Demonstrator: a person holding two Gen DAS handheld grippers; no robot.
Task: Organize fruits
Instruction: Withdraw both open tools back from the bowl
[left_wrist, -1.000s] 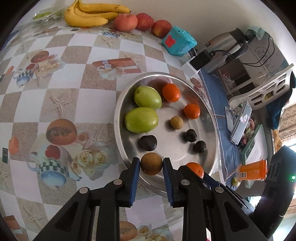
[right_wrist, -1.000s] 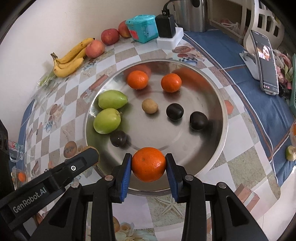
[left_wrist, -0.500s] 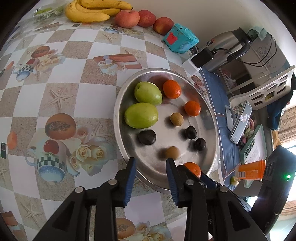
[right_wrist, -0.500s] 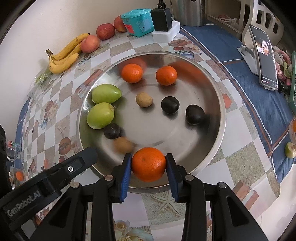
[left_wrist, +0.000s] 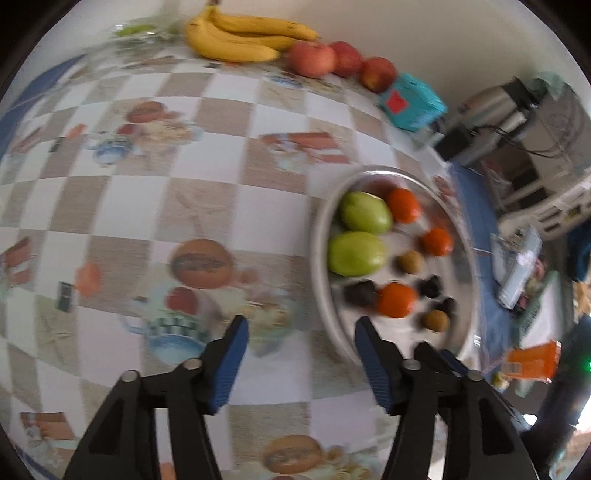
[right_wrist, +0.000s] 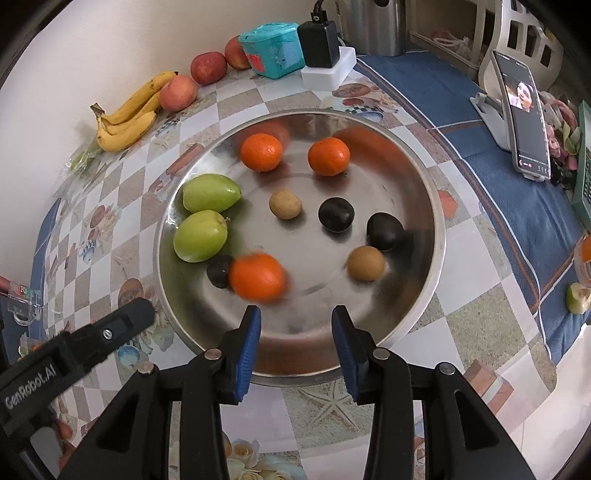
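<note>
Both jaws were opening and empty: the left hand-held gripper (left_wrist: 301, 332) wide, the right hand-held gripper (right_wrist: 295, 325) narrower, an orange (right_wrist: 257, 277) blurred mid-frame on the tray (right_wrist: 428, 184).

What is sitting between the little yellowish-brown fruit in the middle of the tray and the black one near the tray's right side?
Another black fruit lies between the tan fruit and the far black fruit, seen in the right wrist view.

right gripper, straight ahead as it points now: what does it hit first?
Likely the bare floor of the round steel tray near its front rim. The right gripper is opening with nothing between its fingers; the blurred orange sits left of that line. Depth unclear.
</note>
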